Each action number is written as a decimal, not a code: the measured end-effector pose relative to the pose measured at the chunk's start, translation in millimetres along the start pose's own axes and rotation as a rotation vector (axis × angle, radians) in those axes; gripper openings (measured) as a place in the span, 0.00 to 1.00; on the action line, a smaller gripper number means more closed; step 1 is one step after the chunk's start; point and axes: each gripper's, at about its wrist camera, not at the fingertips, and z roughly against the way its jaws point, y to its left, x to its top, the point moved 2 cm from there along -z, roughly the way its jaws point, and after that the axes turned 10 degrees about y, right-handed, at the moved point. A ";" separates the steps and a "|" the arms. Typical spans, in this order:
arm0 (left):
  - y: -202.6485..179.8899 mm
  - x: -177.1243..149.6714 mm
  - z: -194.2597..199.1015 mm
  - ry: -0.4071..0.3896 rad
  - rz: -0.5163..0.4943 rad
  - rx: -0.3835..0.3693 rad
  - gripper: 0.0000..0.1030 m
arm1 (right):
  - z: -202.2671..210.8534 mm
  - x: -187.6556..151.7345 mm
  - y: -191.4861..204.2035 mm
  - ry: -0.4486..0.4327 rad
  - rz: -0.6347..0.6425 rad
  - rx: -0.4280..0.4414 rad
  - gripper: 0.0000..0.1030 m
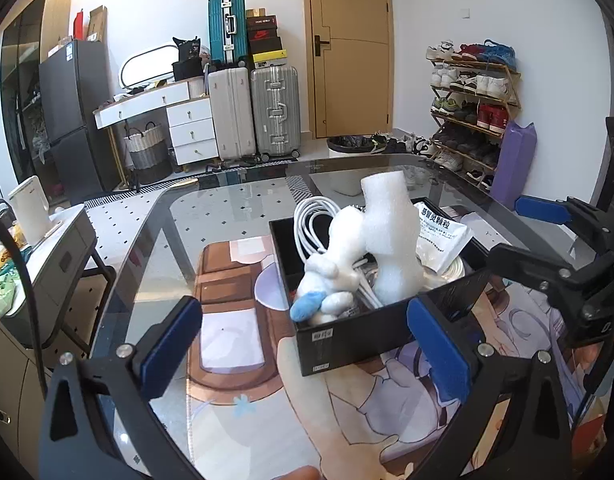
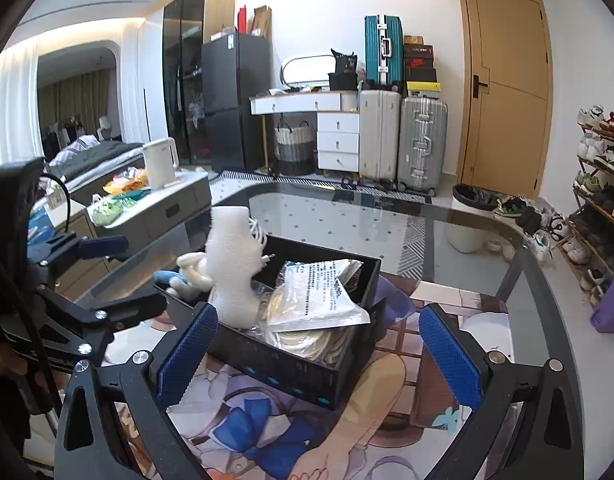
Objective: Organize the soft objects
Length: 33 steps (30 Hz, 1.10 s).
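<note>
Both your jaws stand apart and empty; the upright foam piece (image 1: 391,236) stands ahead, slightly nearer your left gripper (image 1: 307,344).

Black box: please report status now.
Left gripper open, empty. Right gripper open, empty. Plush toy, foam piece in black box. Nothing blocking.

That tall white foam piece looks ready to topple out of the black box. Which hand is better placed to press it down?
Probably the right. The right tool faces the tall white foam piece just beyond its open fingers; the left tool faces the white plush toy.
</note>
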 end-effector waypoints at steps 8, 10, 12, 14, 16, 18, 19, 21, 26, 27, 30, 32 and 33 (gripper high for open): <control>1.5 -9.3 -2.9 -0.032 0.021 0.015 1.00 | 8.4 -12.2 10.1 -0.050 0.019 0.021 0.99; -0.5 -13.7 -3.9 -0.042 0.018 0.016 1.00 | 7.8 -16.4 12.4 -0.062 0.016 0.031 0.99; 0.1 -15.2 -5.2 -0.050 0.021 0.019 1.00 | 7.3 -20.7 12.9 -0.067 0.007 0.043 0.99; 0.3 -17.4 -7.1 -0.056 0.029 0.019 1.00 | 5.2 -23.1 12.1 -0.069 0.002 0.044 0.99; 1.1 -18.8 -9.2 -0.062 0.038 0.017 1.00 | 3.3 -22.8 12.1 -0.071 0.005 0.037 0.99; 3.1 -21.5 -11.6 -0.068 0.047 0.017 1.00 | 0.9 -24.8 12.9 -0.070 0.011 0.031 0.99; 3.5 -21.5 -13.2 -0.062 0.050 0.017 1.00 | 0.4 -25.7 13.4 -0.071 0.013 0.030 0.99; 4.9 -21.5 -12.8 -0.068 0.058 0.016 1.00 | 0.0 -27.5 15.0 -0.079 0.013 0.036 0.99; 7.1 -20.8 -12.0 -0.079 0.067 0.023 1.00 | 2.5 -27.2 14.2 -0.095 0.009 0.048 0.99; 7.6 -21.3 -12.1 -0.080 0.071 0.023 1.00 | 2.2 -27.2 14.8 -0.093 0.010 0.046 0.99; 12.7 -22.7 -13.0 -0.078 0.083 0.014 1.00 | 3.5 -27.0 15.6 -0.100 0.015 0.045 0.99; 14.7 -23.0 -13.5 -0.076 0.089 0.012 1.00 | 4.6 -27.1 14.6 -0.109 0.011 0.041 0.99; 15.2 -23.4 -13.6 -0.075 0.089 0.010 1.00 | 5.4 -27.9 14.5 -0.111 0.009 0.042 0.99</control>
